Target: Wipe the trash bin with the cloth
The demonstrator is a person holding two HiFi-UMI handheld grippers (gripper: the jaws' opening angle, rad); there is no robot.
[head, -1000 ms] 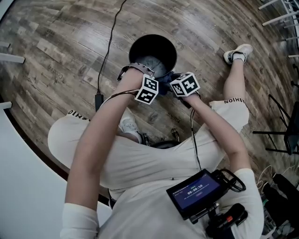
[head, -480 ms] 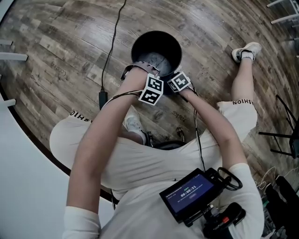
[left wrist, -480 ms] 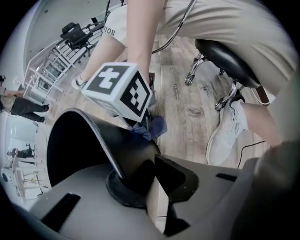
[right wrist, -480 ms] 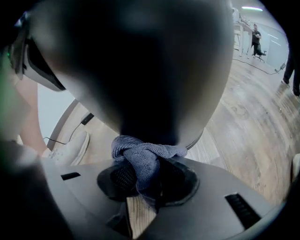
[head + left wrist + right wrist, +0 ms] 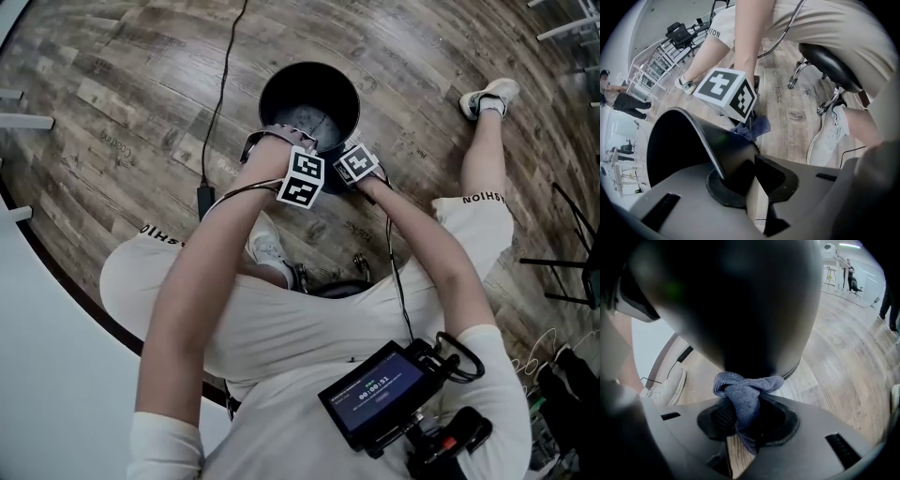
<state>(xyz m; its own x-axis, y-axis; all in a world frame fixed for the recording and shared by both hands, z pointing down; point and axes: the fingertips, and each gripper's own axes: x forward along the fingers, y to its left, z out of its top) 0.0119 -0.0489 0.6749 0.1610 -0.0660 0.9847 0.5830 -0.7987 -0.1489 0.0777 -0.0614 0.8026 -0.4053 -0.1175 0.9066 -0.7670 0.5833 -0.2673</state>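
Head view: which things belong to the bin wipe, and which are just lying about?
In the job:
black round trash bin
blue-grey cloth
left gripper, clamped on the bin's rim
right gripper, holding the cloth

Lying about:
black cable with inline box on the floor
black stool seat

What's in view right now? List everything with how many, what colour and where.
trash bin: one, black, on the floor in front of the person
cloth: one, blue-grey, pressed against the bin's outer wall
cable: one, black, on the floor left of the bin
floor: brown wood planks
stool: one, black seat, chrome legs, under the person
screen: one, black with blue display, at the person's chest
shoes: two, white, on the person's feet
left gripper: grey, shut on the bin's rim
right gripper: grey, shut on the cloth
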